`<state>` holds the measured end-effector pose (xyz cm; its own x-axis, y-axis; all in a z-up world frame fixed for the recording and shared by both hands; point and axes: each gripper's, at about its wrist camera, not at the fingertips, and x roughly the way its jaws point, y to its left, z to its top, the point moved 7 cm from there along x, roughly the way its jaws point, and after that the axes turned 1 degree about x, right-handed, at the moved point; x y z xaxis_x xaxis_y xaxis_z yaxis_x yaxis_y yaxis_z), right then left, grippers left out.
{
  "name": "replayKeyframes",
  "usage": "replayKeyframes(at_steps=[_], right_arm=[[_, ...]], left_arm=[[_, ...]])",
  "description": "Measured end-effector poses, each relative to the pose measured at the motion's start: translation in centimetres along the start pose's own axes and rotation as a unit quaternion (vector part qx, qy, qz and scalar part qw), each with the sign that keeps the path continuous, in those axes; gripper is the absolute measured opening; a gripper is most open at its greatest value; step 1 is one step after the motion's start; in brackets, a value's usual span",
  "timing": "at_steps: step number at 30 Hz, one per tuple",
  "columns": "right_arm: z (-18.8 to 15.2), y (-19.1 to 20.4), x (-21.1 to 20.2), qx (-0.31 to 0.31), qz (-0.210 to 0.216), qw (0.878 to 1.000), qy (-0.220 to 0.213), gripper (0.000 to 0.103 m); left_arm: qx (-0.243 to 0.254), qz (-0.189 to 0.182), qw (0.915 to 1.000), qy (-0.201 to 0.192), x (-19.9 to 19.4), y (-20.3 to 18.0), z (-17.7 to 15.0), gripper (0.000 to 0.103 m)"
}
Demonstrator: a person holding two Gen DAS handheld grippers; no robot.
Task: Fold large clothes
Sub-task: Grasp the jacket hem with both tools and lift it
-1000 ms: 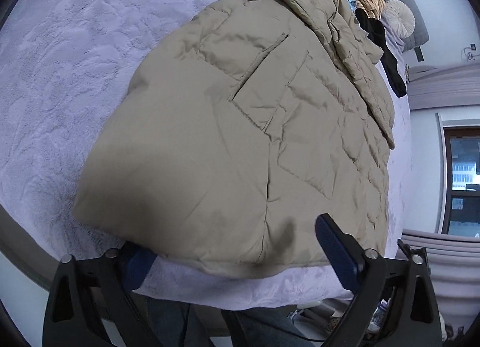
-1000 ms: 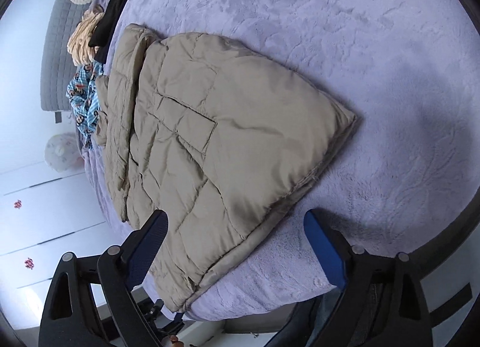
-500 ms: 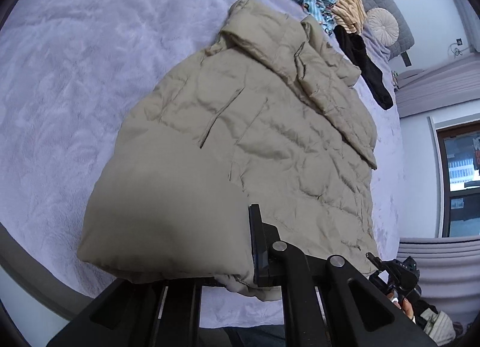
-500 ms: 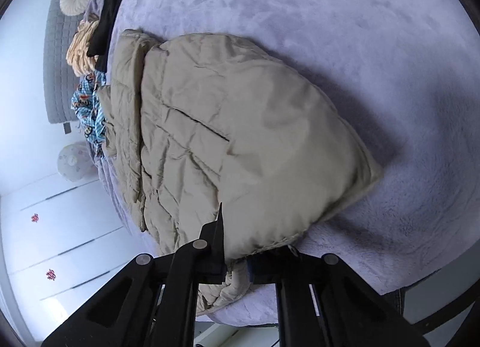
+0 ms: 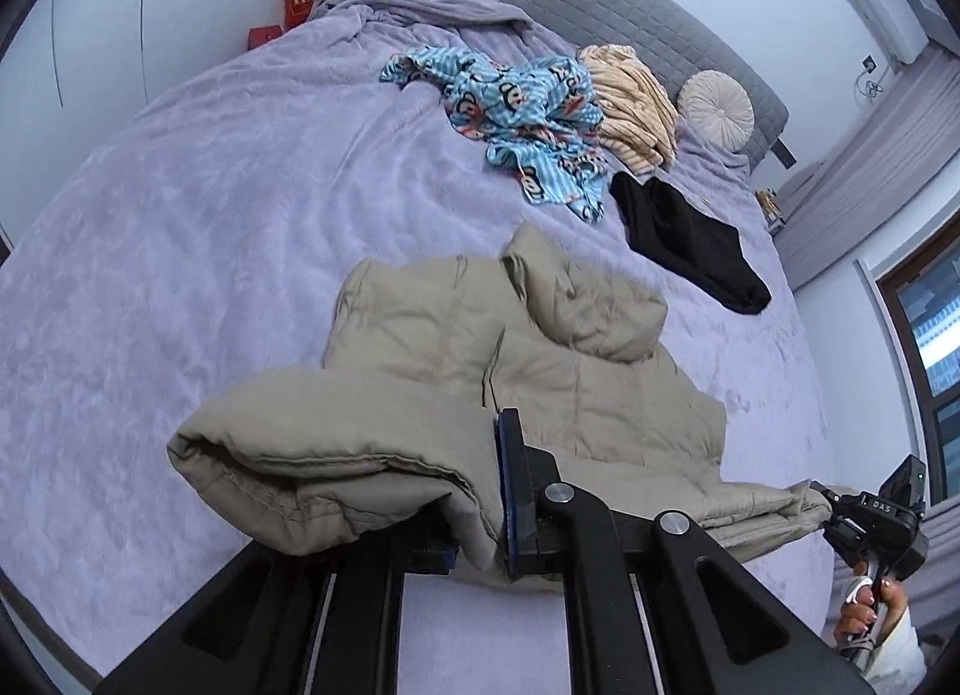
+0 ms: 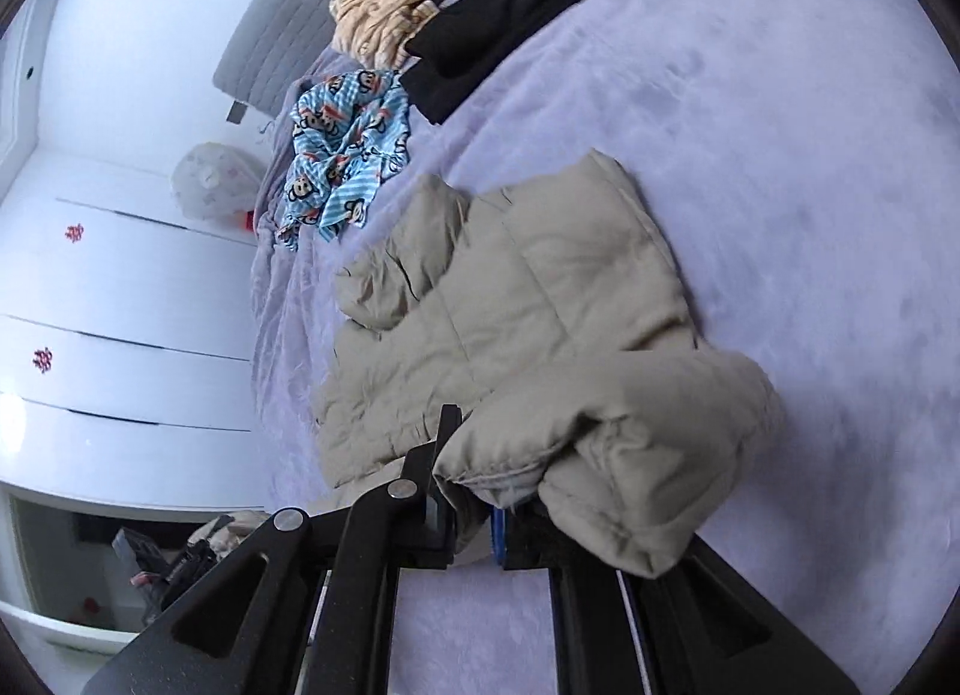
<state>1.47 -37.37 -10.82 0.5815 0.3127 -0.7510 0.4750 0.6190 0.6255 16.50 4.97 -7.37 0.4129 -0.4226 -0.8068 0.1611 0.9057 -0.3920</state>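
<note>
The left gripper (image 5: pixel 480 521) is clamped on the near hem of the beige padded jacket (image 5: pixel 540 371), lifted off the purple bed (image 5: pixel 210 215); the right gripper (image 6: pixel 474 515) pinches the hem's other corner.

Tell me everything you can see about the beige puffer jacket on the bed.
The jacket is beige, quilted and puffy, matte like nylon, with a stitched hem and a thick collar or hood bunched at its far end. It lies on the purple bedspread, apart from the other clothes. Its near hem is lifted and curling over toward the far end, pinched by the left gripper and the right gripper, both shut on it.
</note>
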Motion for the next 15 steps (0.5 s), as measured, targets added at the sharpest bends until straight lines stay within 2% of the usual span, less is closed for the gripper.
replayKeyframes(at_steps=[3,6,10,15], right_arm=[[4.2,1.3,2.6,-0.017,-0.015,1.000,-0.001,0.009],[6.9,1.5,5.3,-0.010,-0.018,1.000,-0.001,0.009],[8.7,0.5,9.0,-0.009,-0.031,0.999,0.001,0.009],[10.3,-1.4,13.7,0.001,-0.047,0.999,-0.004,0.009]], left_arm=[[0.000,0.018,0.9996,-0.020,2.4,-0.5,3.7,0.012],[0.011,0.048,0.9986,-0.018,5.8,-0.4,6.3,0.012],[0.036,0.081,0.9960,-0.005,11.1,0.6,7.9,0.012],[0.038,0.097,0.9944,0.014,17.8,2.4,8.4,0.012]])
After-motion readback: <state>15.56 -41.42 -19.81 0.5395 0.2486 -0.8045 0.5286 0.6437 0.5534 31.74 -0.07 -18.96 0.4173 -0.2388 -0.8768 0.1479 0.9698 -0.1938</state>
